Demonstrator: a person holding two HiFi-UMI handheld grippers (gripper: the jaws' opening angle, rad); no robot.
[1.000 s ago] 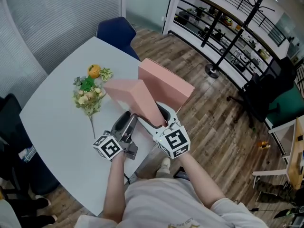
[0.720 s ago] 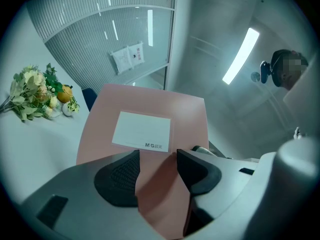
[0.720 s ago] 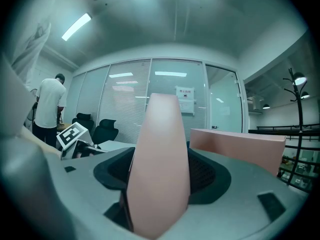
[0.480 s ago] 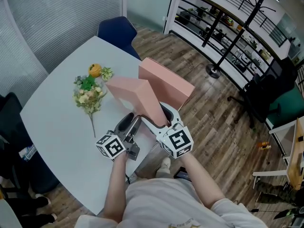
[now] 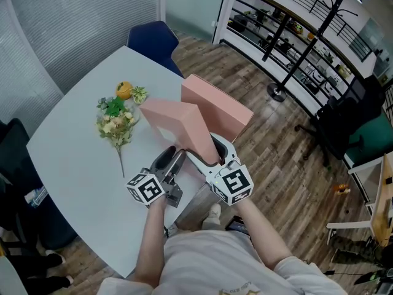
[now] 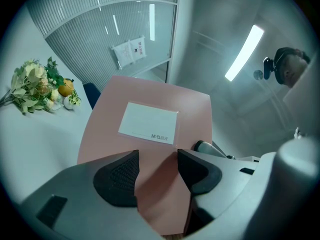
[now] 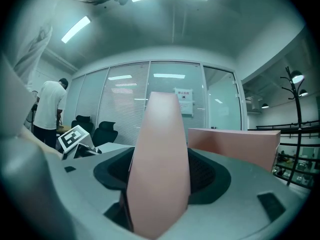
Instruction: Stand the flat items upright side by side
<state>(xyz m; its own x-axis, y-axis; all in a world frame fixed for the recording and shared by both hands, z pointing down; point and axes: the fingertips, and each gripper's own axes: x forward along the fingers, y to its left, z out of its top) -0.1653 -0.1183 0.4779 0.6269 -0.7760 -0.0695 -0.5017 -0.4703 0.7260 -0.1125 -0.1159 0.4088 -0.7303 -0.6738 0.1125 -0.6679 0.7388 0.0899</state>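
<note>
Pinching just the near narrow edge of the leaning pink box [image 5: 175,120], the right claw [image 7: 160,159] has its pads pressed on both faces of that edge. A hold so far from the box's middle is my first worry: the box tilts away from the standing pink box [image 5: 216,106] with most of its length beyond the grip, so it could twist in the pads or slide out as it is swung upright. Beside it, on the side away from the standing box, the left claw [image 6: 157,156] is spread. The leaning box's labelled face and lower corner show between its pads, but neither pad is seen pressing. Judged from that, it gives little support, and if it closes late or off-centre it may shove the face rather than steady it. Further out, the leaning box's far end comes close to the standing box, though whether they touch I cannot tell. A hard swing could knock the standing box, which looks to sit near the edge of the worktop [image 5: 73,146], and tip it to the wooden floor [image 5: 270,158]. Left of the standing box and well apart, the flower bunch [image 5: 115,120] seems at risk only if the leaning box falls flat that way
</note>
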